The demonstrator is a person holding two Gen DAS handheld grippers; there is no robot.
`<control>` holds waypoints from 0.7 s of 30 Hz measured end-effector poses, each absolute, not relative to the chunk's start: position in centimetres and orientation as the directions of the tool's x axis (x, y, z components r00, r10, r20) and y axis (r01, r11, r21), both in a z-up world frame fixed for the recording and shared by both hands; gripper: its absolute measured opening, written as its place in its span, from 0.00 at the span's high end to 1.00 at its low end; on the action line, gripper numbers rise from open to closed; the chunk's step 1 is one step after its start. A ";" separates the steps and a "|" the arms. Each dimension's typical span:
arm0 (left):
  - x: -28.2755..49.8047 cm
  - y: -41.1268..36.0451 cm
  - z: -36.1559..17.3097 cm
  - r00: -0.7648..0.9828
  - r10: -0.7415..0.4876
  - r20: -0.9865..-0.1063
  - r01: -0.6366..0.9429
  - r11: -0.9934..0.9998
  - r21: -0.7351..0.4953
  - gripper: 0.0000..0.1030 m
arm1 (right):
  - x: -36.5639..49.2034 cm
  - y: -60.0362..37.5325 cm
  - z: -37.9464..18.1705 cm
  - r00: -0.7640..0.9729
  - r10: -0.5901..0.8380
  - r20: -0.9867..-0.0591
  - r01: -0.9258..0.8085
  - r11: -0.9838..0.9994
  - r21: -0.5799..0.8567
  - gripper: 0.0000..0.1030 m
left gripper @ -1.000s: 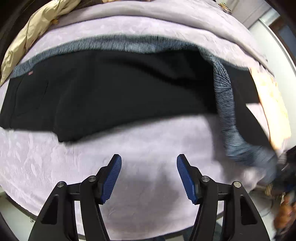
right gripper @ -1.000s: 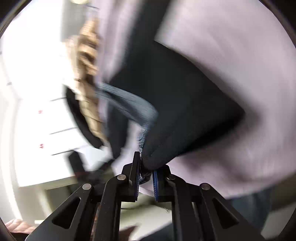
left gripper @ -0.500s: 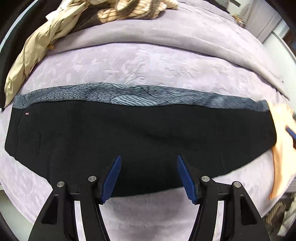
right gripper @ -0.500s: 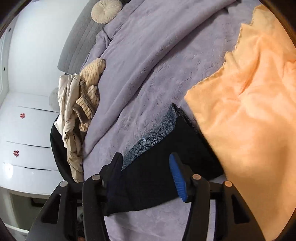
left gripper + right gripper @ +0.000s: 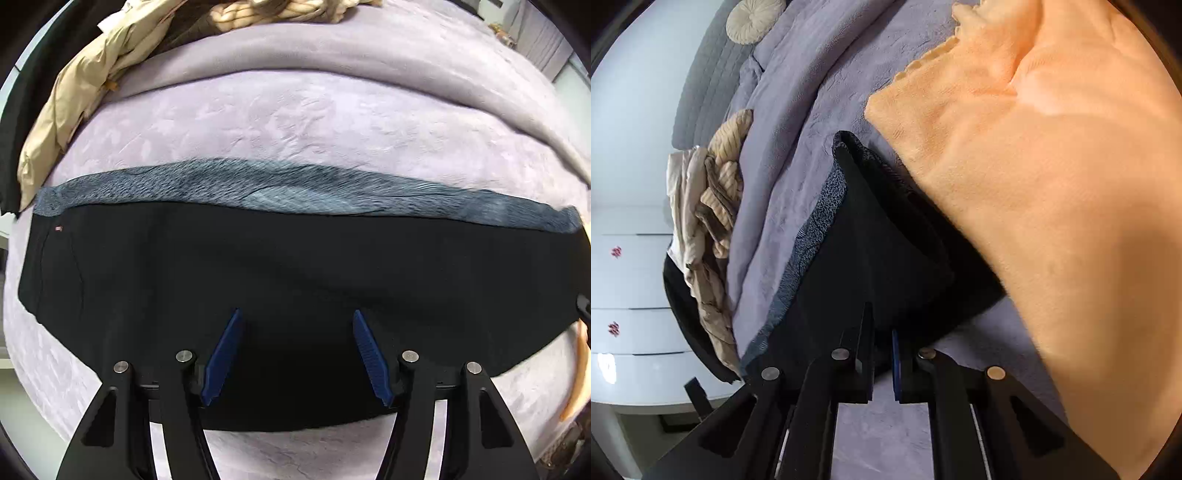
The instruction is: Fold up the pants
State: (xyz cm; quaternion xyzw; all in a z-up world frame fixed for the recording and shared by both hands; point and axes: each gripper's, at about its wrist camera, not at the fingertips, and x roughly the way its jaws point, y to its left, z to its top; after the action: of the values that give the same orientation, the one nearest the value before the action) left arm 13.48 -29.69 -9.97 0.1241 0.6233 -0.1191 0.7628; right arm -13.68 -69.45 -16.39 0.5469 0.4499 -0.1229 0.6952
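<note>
Pants (image 5: 295, 280) now nearer over lilac bedspread (image 5: 295, 122), white drawers (image 5: 631, 291) behind

The left gripper (image 5: 295, 356) has two black arms that spread like a fork. Each finger has a dark blue pad (image 5: 370, 357) with tiny ridges. Round silver screws (image 5: 410, 356) sit on the joints. The right gripper (image 5: 882, 352) looks the same: black arms, a thin blue pad, and shiny round screws (image 5: 996, 373).

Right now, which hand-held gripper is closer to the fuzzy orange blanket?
Right. The right hand-held gripper sits just beside the fuzzy orange blanket; the left hand-held gripper hangs mid-pants, far off.
</note>
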 end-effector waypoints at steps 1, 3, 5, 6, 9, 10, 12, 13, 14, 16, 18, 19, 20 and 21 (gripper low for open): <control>13.8 -29.5 -10.6 0.179 -0.012 -0.984 0.334 0.941 0.050 0.38 | -13.7 -69.5 -17.3 0.498 0.336 -0.800 0.699 0.391 0.599 0.86; 14.3 -28.9 -11.4 0.156 0.046 -0.987 0.317 0.944 0.094 0.38 | -14.5 -69.8 -17.7 0.468 0.360 -0.807 0.720 0.373 0.584 0.85; 14.6 -28.1 -10.2 0.179 0.011 -0.984 0.298 0.953 0.064 0.38 | -15.5 -69.6 -15.3 0.487 0.319 -0.813 0.705 0.406 0.582 0.84; 14.7 -28.0 -9.4 0.200 -0.004 -0.980 0.298 0.953 0.057 0.38 | -15.5 -69.1 -13.6 0.506 0.300 -0.808 0.672 0.450 0.588 0.81; 15.3 -29.6 -8.0 0.256 -0.045 -0.966 0.346 0.937 0.048 0.38 | -12.2 -67.1 -10.2 0.519 0.331 -0.789 0.541 0.588 0.602 0.81; 15.6 -30.6 -8.1 0.259 -0.055 -0.964 0.365 0.930 0.044 0.38 | -10.1 -66.1 -9.6 0.505 0.343 -0.792 0.498 0.633 0.592 0.79; 16.4 -33.0 -9.6 0.240 -0.066 -0.969 0.389 0.921 0.033 0.38 | -6.0 -63.9 -9.8 0.499 0.363 -0.787 0.411 0.700 0.584 0.74; 16.7 -34.2 -10.5 0.230 -0.075 -0.970 0.395 0.918 0.023 0.38 | -3.7 -62.9 -10.4 0.498 0.383 -0.778 0.374 0.714 0.592 0.74; 17.1 -35.5 -11.7 0.231 -0.069 -0.970 0.400 0.916 0.030 0.38 | -1.3 -61.8 -11.4 0.486 0.401 -0.776 0.344 0.729 0.592 0.74; 17.7 -37.4 -13.0 0.281 -0.034 -0.959 0.403 0.911 0.086 0.38 | 1.8 -60.5 -13.6 0.436 0.401 -0.805 0.321 0.767 0.556 0.74; 18.3 -38.0 -13.1 0.318 -0.035 -0.947 0.391 0.915 0.097 0.38 | 3.6 -60.2 -14.9 0.411 0.361 -0.837 0.298 0.814 0.498 0.82; 18.9 -38.0 -13.1 0.323 -0.046 -0.945 0.382 0.920 0.086 0.38 | 3.9 -61.0 -14.8 0.425 0.341 -0.838 0.285 0.829 0.482 0.86; 19.7 -37.8 -13.2 0.325 -0.055 -0.944 0.370 0.926 0.074 0.38 | 3.9 -61.8 -14.7 0.430 0.311 -0.847 0.294 0.839 0.458 0.97; 20.4 -37.7 -13.3 0.326 -0.057 -0.944 0.362 0.930 0.068 0.38 | 3.7 -62.9 -14.5 0.436 0.284 -0.854 0.309 0.844 0.439 0.98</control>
State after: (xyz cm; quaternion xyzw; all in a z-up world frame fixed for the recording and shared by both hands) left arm 20.42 -37.72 -13.30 0.1344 0.5657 -0.1305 0.8030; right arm 3.68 -62.90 -14.51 0.2791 0.5309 -0.0076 0.8001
